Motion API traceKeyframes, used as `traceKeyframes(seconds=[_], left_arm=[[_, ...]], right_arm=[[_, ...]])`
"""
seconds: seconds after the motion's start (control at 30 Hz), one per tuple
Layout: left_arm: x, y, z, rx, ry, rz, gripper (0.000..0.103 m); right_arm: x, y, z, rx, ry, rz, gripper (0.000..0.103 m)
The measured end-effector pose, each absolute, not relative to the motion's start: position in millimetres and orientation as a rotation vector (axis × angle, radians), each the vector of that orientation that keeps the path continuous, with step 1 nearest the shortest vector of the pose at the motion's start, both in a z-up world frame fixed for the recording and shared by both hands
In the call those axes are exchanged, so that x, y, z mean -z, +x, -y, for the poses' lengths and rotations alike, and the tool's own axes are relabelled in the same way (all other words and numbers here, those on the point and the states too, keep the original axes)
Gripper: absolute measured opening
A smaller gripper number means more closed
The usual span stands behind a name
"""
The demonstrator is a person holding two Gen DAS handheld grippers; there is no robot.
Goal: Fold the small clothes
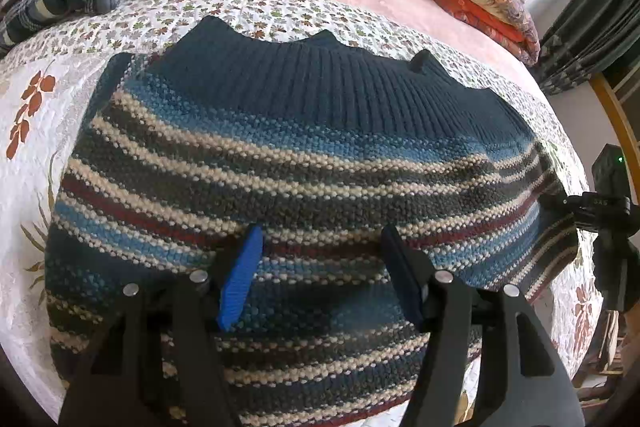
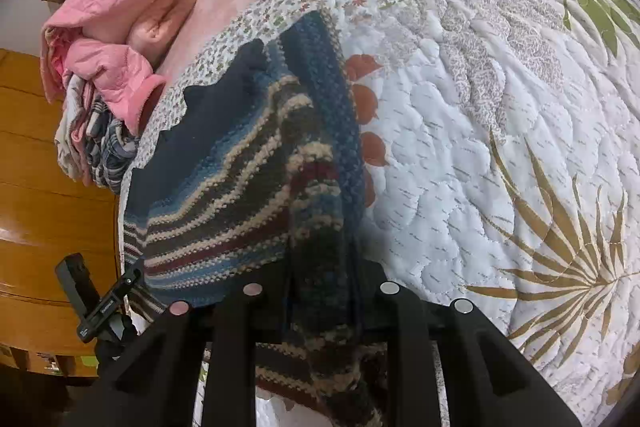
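Sweater (image 1: 304,163) lay flat on the quilt (image 1: 36,131), long axis crossways. Left gripper (image 1: 320,267) hovered released over its mid-body. Right gripper (image 2: 320,291) was clenched on the sweater's near edge, so nearer for the fold.
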State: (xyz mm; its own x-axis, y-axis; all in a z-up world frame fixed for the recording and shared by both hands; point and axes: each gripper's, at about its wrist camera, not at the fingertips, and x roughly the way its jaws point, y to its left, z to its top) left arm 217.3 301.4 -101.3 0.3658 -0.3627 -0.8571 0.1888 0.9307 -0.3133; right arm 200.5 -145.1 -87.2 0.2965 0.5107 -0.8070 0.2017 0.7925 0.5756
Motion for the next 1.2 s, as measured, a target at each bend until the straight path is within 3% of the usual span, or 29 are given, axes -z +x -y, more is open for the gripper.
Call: traceKeyframes(seconds=[0.2,0.37,0.73,1.2], left_arm=[[97,218,-301,0.347,-0.179,-1.153,0.063],[83,217,-302,0.367,-0.202,-1.143,0.063],[56,225,-314,0.425,-0.357,-1.098,0.066],[69,236,-353,0.435,-0.566,-1.122,0.066]], right_arm=[[79,210,135,-0.194,0.653,-1.289,0.021],[31,219,114,-0.233,0.63,-1.242,0.02],[-48,230,-26,-0.385,0.309,-1.169,0.018],[3,229,-155,-0.44,0.032,-1.254,0.018]])
